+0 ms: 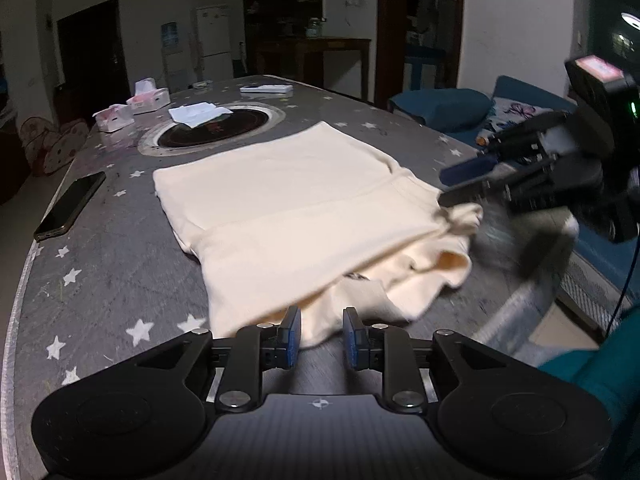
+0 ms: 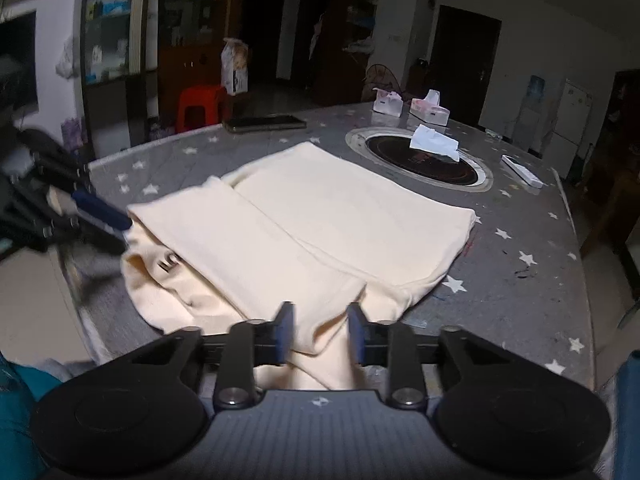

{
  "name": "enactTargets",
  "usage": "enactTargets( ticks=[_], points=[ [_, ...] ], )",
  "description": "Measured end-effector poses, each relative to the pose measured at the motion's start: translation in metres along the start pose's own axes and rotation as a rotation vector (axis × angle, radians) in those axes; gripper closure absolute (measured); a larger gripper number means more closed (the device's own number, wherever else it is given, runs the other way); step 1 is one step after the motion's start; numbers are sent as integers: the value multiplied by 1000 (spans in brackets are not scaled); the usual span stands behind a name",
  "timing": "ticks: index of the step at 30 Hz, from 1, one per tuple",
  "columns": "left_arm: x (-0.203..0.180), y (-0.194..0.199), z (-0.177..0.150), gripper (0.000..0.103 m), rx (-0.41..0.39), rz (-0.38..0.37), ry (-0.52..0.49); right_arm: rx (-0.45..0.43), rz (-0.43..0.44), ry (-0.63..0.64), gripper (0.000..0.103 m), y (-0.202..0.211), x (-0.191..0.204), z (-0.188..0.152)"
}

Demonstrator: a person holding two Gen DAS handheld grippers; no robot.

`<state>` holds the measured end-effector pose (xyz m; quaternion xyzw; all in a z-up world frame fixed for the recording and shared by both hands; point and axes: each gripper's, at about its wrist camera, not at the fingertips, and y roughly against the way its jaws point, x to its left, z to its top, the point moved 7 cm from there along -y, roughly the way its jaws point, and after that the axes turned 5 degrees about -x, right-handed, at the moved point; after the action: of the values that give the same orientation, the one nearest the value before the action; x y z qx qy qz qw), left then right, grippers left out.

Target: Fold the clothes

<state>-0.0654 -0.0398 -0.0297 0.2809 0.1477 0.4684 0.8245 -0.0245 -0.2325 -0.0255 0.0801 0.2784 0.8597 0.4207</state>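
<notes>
A cream garment (image 1: 288, 200) (image 2: 320, 220) lies partly folded on the grey star-patterned table (image 1: 112, 264) (image 2: 520, 280). Its near end is rumpled, with a flap folded over. My left gripper (image 1: 320, 334) is open, and the garment's near edge just reaches the gap between its fingers. In the right wrist view the left gripper (image 2: 120, 232) shows blurred at the garment's left corner, its fingers apart. My right gripper (image 2: 320, 334) is open with loose cloth lying between its fingers. From the left wrist view the right gripper (image 1: 450, 184) sits at the garment's right corner.
A round hob (image 1: 212, 130) (image 2: 420, 160) is set into the table beyond the garment, with a white tissue (image 1: 198, 114) (image 2: 434, 144) on it. A phone (image 1: 70, 206) (image 2: 264, 123), tissue packs (image 1: 148, 98) (image 2: 430, 110) and a white remote (image 1: 266, 89) (image 2: 522, 172) lie around it. A blue sofa (image 1: 440, 108) stands beside the table.
</notes>
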Motion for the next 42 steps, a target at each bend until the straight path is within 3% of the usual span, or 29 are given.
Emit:
enactTargets(
  ticks=[10, 15, 17, 21, 28, 29, 30, 32, 42],
  points=[
    [-13, -1, -11, 78, 2, 2, -114, 65, 33, -30, 79, -13, 1, -15],
    [-21, -6, -11, 77, -27, 18, -237, 53, 33, -1, 79, -2, 4, -9],
    [-25, -9, -12, 67, -36, 26, -294, 49, 33, 12, 79, 2, 5, -6],
    [-36, -12, -14, 66, -59, 17, -410, 59, 42, 64, 78, 6, 11, -5],
    [-43, -22, -13, 68, -107, 16, -496, 74, 56, 183, 60, 10, 23, -9],
    [-43, -23, -13, 79, -116, 11, -501, 76, 56, 202, 57, 10, 25, -11],
    [-43, -23, -13, 85, -123, 5, -504, 78, 57, 221, 51, 11, 26, -12],
    [-42, -24, -11, 93, -135, -2, -497, 81, 62, 262, 51, 11, 31, -14],
    [-14, -20, 31, 95, -191, -24, -297, 38, 94, 406, 46, -3, 52, -20]
  ],
)
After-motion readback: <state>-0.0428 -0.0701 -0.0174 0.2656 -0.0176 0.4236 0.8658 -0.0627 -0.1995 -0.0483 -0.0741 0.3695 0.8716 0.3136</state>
